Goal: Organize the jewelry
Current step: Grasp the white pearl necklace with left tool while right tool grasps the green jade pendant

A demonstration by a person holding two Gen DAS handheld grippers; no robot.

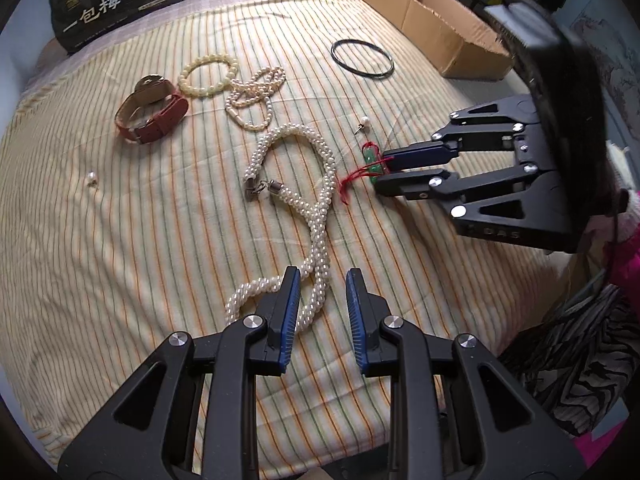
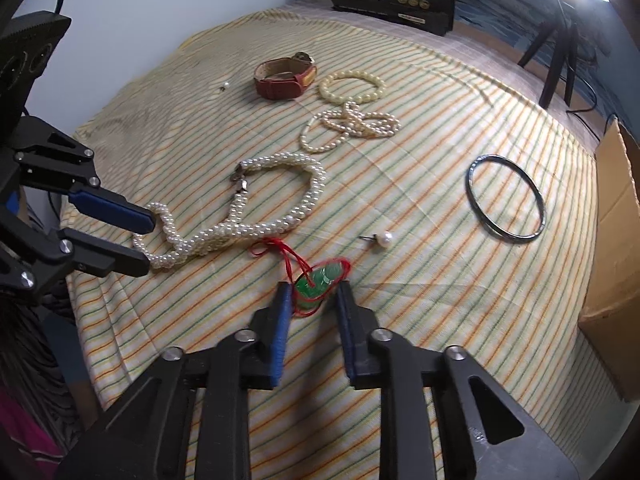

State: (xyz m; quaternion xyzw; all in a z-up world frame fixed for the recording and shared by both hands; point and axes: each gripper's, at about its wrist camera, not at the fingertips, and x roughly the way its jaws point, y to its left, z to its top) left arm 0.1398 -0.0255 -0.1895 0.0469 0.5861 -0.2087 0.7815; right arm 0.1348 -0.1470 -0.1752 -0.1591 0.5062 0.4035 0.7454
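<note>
A thick white pearl rope necklace [image 1: 316,216] lies on the striped cloth [image 1: 120,240]; it also shows in the right wrist view [image 2: 280,196]. My left gripper [image 1: 322,280] is open with its jaws either side of the necklace's near loop, and shows in the right wrist view [image 2: 146,240]. A green pendant on a red cord [image 2: 318,280] lies between the open jaws of my right gripper [image 2: 314,290]; in the left wrist view the pendant [image 1: 370,160] sits at that gripper's tips [image 1: 382,172].
A red-strapped watch [image 1: 152,114], a cream bead bracelet [image 1: 208,74], a thin pearl strand [image 1: 256,96], a black bangle [image 1: 362,58], a pearl stud [image 1: 364,122] and a loose pearl [image 1: 92,178] lie on the cloth. A cardboard box [image 1: 432,20] and a black box [image 1: 116,0] stand at the back.
</note>
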